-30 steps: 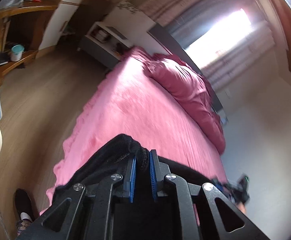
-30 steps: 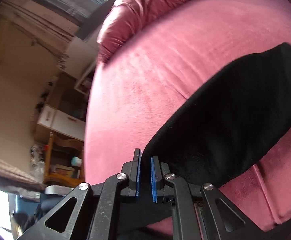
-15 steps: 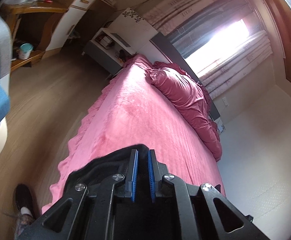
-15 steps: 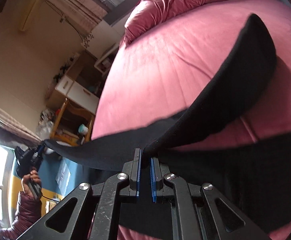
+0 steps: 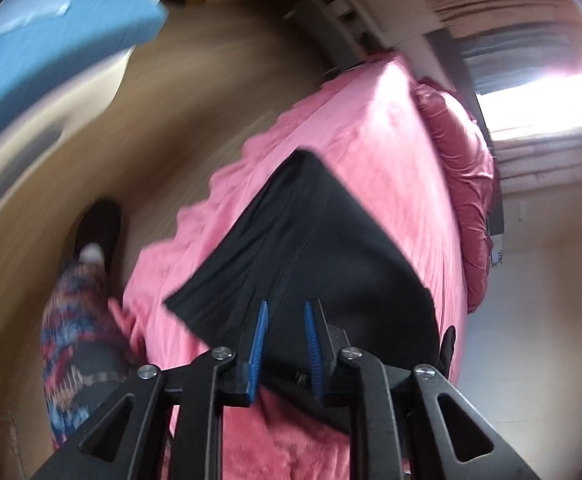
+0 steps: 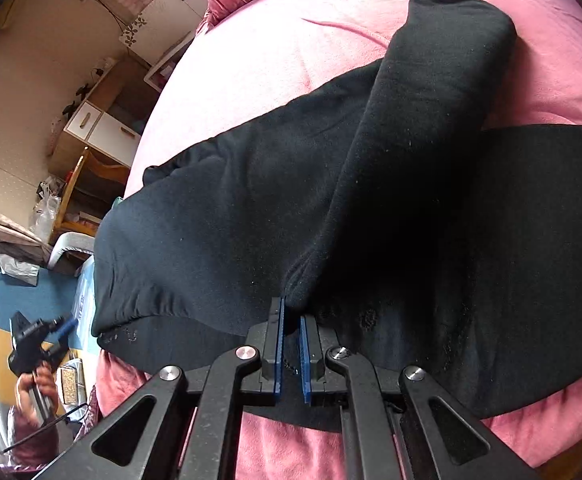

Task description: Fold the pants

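Left wrist view, blurry: black soft fabric pants (image 5: 311,248) lie spread on the pink plush bed cover (image 5: 375,128), running from the gripper away up the bed. Left gripper (image 5: 286,320) has its blue-padded fingers (image 5: 260,340) apart w/ a clear gap, jaws opening; cloth sits under and beyond the tips, pads don't look to be pressing it, tho blur makes that unsure. Dark red duvet (image 5: 467,184) bunched along far side of bed. Person's patterned trouser leg (image 5: 75,320) and dark shoe (image 5: 99,228) on wood floor (image 5: 179,92) at left.

Right wrist view: pants (image 6: 251,200) fill mid frame on same pink cover (image 6: 259,40); one leg is folded back over the rest, its end toward the top right. Right gripper (image 6: 291,316) fingers (image 6: 278,340) nearly together, pinching a fold of black cloth right at the tips. Left gripper (image 6: 31,344) visible far left in person's hand (image 6: 35,384), off the bed edge, clear of pants.
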Tool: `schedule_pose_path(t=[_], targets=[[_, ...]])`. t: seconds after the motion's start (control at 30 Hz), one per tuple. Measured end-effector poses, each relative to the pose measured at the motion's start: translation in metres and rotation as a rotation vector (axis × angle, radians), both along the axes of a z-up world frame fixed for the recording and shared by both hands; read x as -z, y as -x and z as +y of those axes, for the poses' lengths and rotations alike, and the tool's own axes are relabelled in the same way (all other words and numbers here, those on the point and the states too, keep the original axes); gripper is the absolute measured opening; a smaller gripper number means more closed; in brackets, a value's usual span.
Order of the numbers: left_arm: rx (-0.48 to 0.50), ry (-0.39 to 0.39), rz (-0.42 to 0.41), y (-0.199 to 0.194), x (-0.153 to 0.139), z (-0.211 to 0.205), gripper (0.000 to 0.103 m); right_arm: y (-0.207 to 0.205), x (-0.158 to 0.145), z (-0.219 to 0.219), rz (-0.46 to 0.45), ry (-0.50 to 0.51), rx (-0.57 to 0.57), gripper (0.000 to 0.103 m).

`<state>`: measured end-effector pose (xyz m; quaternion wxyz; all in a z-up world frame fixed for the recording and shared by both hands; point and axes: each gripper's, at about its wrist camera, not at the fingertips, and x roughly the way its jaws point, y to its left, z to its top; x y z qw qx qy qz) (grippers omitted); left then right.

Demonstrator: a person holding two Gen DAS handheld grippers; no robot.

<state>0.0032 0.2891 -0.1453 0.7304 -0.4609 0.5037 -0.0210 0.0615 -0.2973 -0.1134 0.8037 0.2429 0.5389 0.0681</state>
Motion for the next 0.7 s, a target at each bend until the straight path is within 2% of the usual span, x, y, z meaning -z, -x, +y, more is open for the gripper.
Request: schedule_pose_path(t=[0.07, 0.17, 0.33, 0.47, 0.6, 0.67, 0.7], targets=[[0.005, 0.024, 0.031, 0.006, 0.008, -0.006, 0.027, -0.003, 0.001, 0.002, 0.004, -0.001, 0.005, 0.007], [-0.007, 0.031, 0.064, 0.008, 0.015, -0.011, 0.029, -0.006, 0.003, 0.003, 0.010, -0.003, 0.013, 0.007], [-0.049, -0.013, 0.107, 0.007, 0.022, -0.009, 0.030, -0.004, 0.001, 0.002, 0.010, -0.008, 0.018, 0.007], [-0.059, 0.006, 0.104, 0.004, 0.025, -0.006, 0.030, -0.002, 0.002, -0.002, 0.015, -0.006, 0.017, 0.007], [-0.024, -0.014, 0.088, -0.002, 0.027, -0.010, 0.024, -0.005, 0.004, 0.000, 0.023, -0.003, 0.018, 0.007], [-0.006, -0.033, 0.088, -0.007, 0.026, -0.011, 0.010, -0.006, 0.004, 0.002, 0.023, 0.004, 0.013, 0.007], [-0.001, -0.047, 0.080, -0.009, 0.024, -0.012, 0.009, -0.007, 0.003, 0.003, 0.021, 0.007, 0.012, 0.007]])
